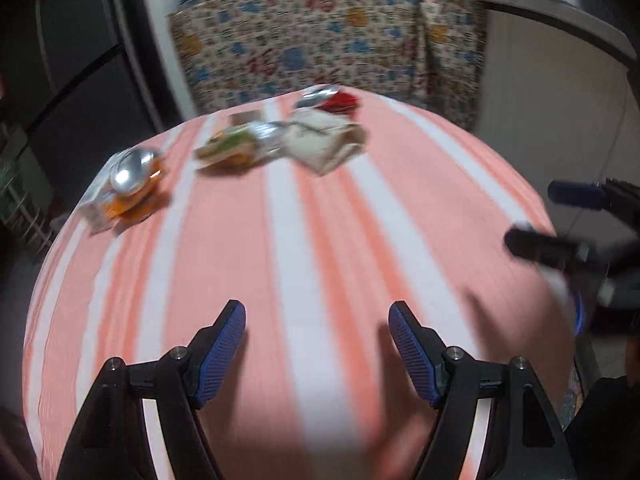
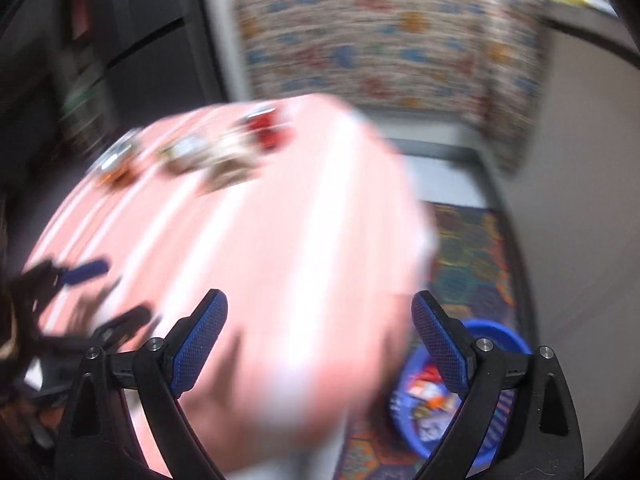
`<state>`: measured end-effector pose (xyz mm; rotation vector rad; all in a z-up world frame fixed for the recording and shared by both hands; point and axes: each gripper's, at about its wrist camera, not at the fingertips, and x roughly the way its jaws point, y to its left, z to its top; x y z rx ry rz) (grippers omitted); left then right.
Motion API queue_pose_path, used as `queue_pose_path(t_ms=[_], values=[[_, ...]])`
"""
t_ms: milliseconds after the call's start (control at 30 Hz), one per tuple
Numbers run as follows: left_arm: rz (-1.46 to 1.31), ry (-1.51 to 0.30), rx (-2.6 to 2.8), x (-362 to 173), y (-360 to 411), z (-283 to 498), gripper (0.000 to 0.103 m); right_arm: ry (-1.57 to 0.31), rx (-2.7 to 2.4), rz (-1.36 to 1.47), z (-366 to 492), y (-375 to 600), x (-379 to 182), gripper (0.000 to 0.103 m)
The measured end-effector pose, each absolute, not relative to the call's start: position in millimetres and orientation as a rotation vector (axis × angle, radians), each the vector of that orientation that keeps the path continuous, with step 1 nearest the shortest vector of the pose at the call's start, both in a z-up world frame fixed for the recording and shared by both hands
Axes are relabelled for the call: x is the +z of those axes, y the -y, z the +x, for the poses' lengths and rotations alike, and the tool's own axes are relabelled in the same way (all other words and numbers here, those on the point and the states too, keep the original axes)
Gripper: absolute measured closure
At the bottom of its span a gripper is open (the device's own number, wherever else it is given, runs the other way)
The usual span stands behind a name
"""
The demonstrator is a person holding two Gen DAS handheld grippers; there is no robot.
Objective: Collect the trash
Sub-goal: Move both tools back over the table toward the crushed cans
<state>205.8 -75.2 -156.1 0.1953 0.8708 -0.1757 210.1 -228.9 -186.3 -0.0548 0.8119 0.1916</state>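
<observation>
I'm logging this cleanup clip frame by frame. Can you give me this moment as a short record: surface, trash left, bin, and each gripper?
surface: table under a pink and white striped cloth
trash left: wrappers in a row at the far end, about four, blurred
bin: blue basin on the floor by the table's right edge, wrappers inside
left gripper: open, nothing between its fingers, over bare cloth
right gripper: open, nothing held, over the table's edge near the basin

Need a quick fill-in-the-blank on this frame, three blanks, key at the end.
1. The striped tablecloth is white and ____.
2. The basin on the floor holding wrappers is ____ in colour.
3. Between the fingers of the left tool there is ____.
4. The jaws of the right tool stand ____.

Missing words: pink; blue; nothing; open
</observation>
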Motion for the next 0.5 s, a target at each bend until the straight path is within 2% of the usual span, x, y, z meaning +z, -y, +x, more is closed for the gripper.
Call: queue_pose_path(t_ms=[233,300,433,500], values=[[0.135,-0.917,-0.106,-167.4,5.4,213.5,0.027,-0.845,0.304,-0.211,234.6,142.1,-215.5,0.009],[0.076,-0.935,-0.111,-167.8,-7.9,217.9,0.022,-0.849,0.312,-0.212,241.5,132.1,-219.5,0.009],[0.062,-0.935,-0.122,-167.0,-19.7,224.2,0.021,-0.868,0.305,-0.21,260.9,119.0,-227.4,0.007],[0.073,-0.945,-0.146,-168.0,-25.6,231.8,0.012,-0.885,0.309,-0.187,268.1,119.5,-228.6,0.005]])
